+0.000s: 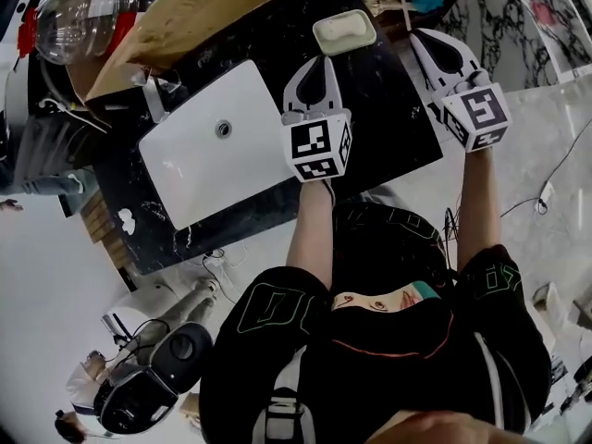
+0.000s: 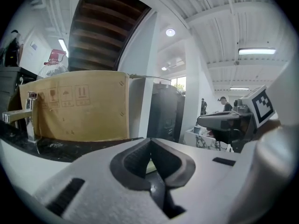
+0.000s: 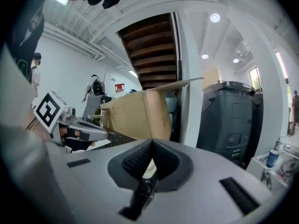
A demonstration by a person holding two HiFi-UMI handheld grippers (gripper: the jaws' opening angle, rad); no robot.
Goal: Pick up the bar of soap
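Soap bar (image 1: 344, 31) lies on black marble counter (image 1: 388, 128), just beyond left gripper (image 1: 323, 63); right gripper (image 1: 431, 46) is near. Both jaw pairs are together, empty. White basin (image 1: 217, 146) adjoins. Cardboard box (image 2: 74, 106) bears 3 handling pictograms.

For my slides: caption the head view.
Left gripper and right gripper, both shut, over a black counter near the bar of soap.

**Your left gripper (image 2: 152, 140) is closed, facing a cardboard box (image 2: 77, 106)**

Your jaws meet at the tips. Through the hollow below them you see only a pale sliver (image 2: 151, 167), too little to identify. The box stands on the dark countertop (image 2: 65, 149), with a faucet (image 2: 29, 118) at its left and a red-capped bottle (image 2: 55, 63) rising behind it.
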